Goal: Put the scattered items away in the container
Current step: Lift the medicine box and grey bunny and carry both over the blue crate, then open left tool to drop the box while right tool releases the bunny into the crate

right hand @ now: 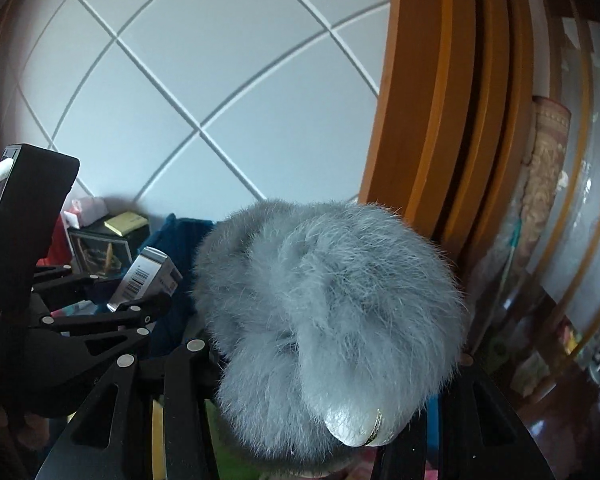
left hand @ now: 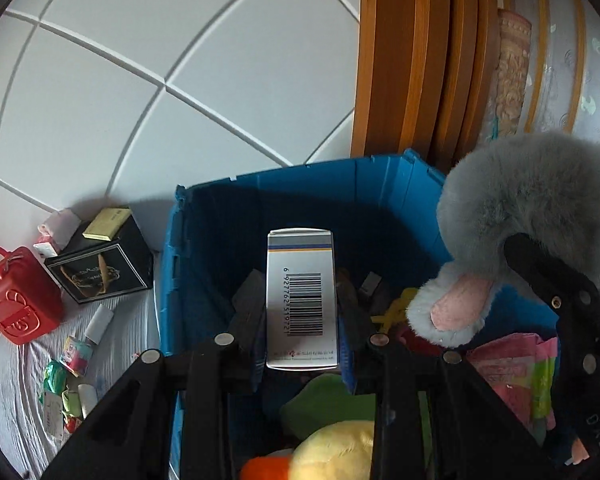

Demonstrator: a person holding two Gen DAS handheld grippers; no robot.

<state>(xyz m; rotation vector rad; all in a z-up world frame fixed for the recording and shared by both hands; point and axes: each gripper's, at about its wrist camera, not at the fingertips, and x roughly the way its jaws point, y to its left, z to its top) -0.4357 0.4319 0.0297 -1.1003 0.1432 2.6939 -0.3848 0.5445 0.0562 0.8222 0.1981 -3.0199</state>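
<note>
**Both claws loaded above the blue bin**

Left wrist view: the left claw is clenched on a white carton with a barcode on its upper face, its two black fingers pressing the long sides. Directly beneath and ahead of the claw stands the blue container, open at the top. Inside it, below the claw, lie a yellow plush toy with an orange part, something green, and, to the claw's right, pink and green packets. Further right, the right claw's black finger presses into a grey furry toy, whose pink-lined ear hangs over the bin. Off to the claw's left, outside the container, a black box carries a yellow pad; a red case sits beside it, and small packets are scattered on pale cloth.

Right wrist view: the right claw grasps the grey furry toy, which fills the space between its fingers and hides the tips. To the claw's left, the left claw holds the carton, tilted, with the blue container partly visible behind it. The black box and yellow pad sit further left, against a white panelled wall. A wooden frame rises to the claw's right.
</note>
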